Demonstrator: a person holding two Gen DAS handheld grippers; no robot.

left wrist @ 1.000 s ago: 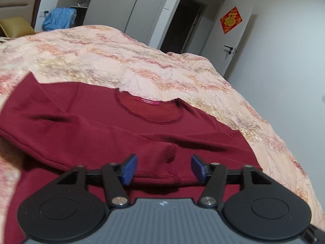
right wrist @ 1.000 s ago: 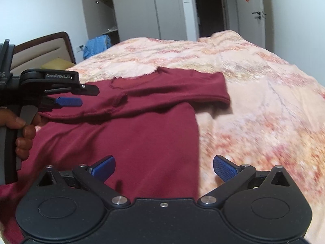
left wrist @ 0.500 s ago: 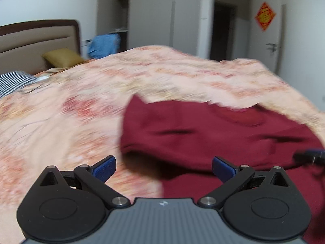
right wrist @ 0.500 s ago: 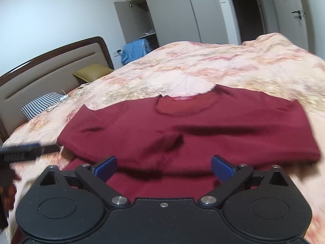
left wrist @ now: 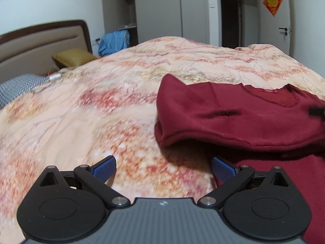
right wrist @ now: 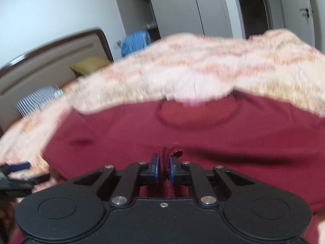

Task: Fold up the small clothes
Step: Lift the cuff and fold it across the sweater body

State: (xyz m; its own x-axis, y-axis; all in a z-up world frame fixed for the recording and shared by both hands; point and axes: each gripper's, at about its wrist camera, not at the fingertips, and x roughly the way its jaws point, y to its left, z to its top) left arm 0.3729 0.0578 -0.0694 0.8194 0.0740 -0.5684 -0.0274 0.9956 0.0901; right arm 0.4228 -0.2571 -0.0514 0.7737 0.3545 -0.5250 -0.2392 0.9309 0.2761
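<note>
Floral quilt (left wrist: pixel 101 93) under pinched maroon shirt (right wrist: pixel 203 138)

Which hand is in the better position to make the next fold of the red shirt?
Right. The right tongs are shut on the red shirt's stitched cuff. The left tongs are open over the floral quilt, beside the shirt, holding nothing.

Ahead of the left gripper (left wrist: pixel 163 169), whose jaws stand wide, bare quilt (left wrist: pixel 85 109) runs open to the yellow pillow (left wrist: pixel 74 58) and headboard (left wrist: pixel 40 42) (both well apart). The folded maroon shirt (left wrist: pixel 233 120) blocks its right side. The right view is blurred; shirt fabric seems to fill the right gripper (right wrist: pixel 163 169).
</note>
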